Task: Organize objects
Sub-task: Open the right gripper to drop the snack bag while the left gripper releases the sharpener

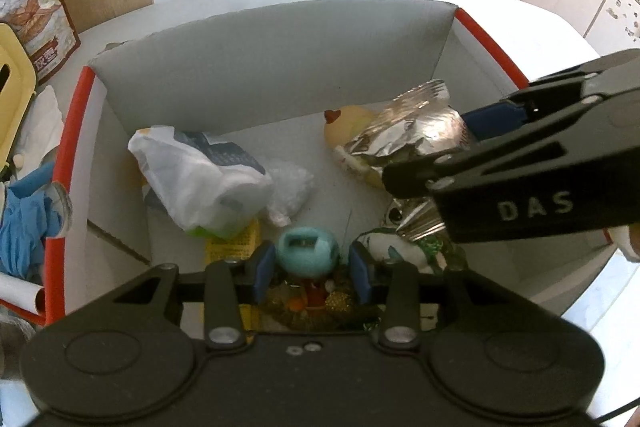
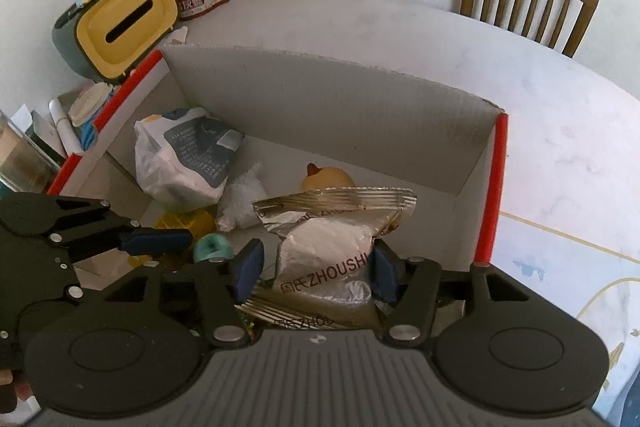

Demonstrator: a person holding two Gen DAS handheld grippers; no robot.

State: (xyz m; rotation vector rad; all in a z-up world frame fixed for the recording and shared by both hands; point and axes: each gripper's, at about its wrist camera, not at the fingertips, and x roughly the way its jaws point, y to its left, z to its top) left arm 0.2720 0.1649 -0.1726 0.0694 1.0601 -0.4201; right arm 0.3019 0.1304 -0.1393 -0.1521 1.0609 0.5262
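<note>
White-topped table (image 2: 400, 39) is carrying a red-edged cardboard box (image 1: 280, 75), over which both grippers are reaching downward: the right gripper (image 2: 316, 267) is pinching a silver snack packet (image 2: 332, 239) between its jaws, long axis pointing ahead, while the left gripper (image 1: 308, 267) is bracketing a teal cap (image 1: 306, 251), contact unclear.

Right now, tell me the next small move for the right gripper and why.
Probably lower the foil packet a little and then open the right gripper. Its pads pinch the packet over the cardboard box, with the yellow duck toy just beyond. The left gripper sits open around a teal object close by, so keep the drop short.
</note>
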